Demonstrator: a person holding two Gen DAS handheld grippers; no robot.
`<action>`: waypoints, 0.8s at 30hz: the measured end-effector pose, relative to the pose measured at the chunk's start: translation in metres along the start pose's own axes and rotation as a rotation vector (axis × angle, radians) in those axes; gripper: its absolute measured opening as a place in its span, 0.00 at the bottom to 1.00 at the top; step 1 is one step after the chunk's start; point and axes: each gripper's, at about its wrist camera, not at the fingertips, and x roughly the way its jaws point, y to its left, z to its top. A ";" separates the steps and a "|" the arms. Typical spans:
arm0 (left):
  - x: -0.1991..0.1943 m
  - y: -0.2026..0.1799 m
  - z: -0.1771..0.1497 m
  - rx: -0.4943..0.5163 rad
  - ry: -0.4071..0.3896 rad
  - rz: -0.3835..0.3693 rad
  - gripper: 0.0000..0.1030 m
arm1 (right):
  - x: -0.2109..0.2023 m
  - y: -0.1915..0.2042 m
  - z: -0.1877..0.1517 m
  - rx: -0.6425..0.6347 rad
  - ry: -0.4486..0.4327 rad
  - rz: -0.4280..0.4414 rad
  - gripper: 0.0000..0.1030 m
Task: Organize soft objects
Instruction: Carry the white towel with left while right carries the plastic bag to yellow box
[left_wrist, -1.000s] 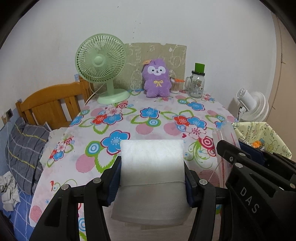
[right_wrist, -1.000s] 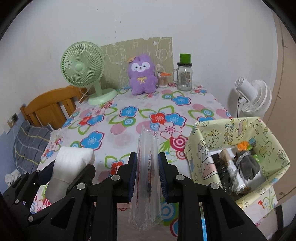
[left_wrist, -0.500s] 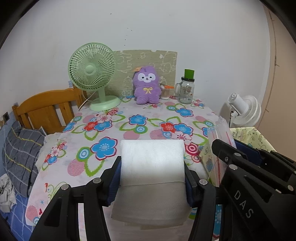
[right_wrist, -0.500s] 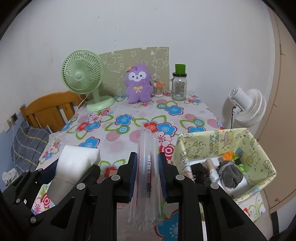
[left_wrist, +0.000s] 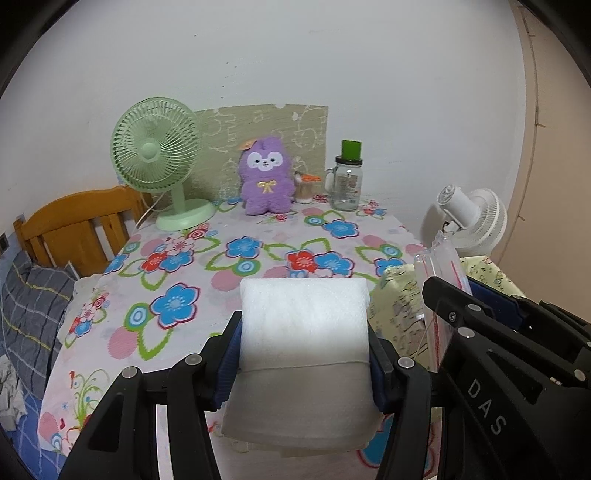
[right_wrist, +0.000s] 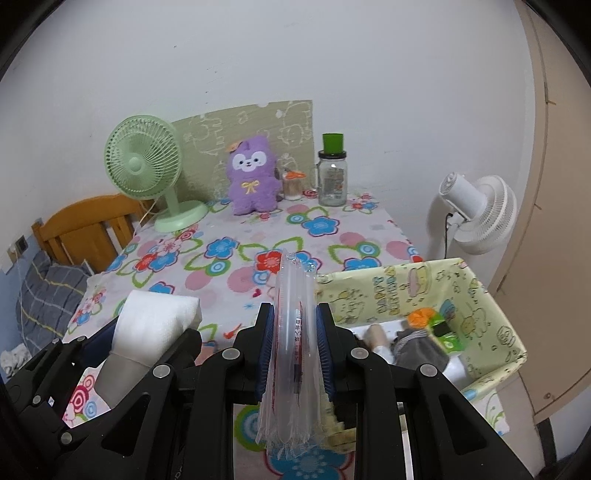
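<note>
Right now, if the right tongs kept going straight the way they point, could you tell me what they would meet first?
Probably the flowered tablecloth beyond the clear air-cushion packet they grip, just left of the yellow storage box. Depth is hard to judge here.

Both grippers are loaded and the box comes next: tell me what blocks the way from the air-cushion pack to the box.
Nothing visible does. The right gripper holds the clear air-cushion pack beside the open-topped yellow patterned box, just right of it. Only the box's near wall lies between.
</note>
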 end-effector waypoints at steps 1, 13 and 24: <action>0.000 -0.004 0.002 0.001 -0.002 -0.006 0.57 | -0.001 -0.004 0.001 0.003 -0.004 -0.003 0.25; 0.006 -0.042 0.011 0.023 -0.001 -0.045 0.57 | -0.003 -0.044 0.008 0.032 -0.014 -0.023 0.25; 0.019 -0.081 0.017 0.055 0.008 -0.092 0.57 | -0.003 -0.084 0.009 0.091 -0.024 -0.053 0.25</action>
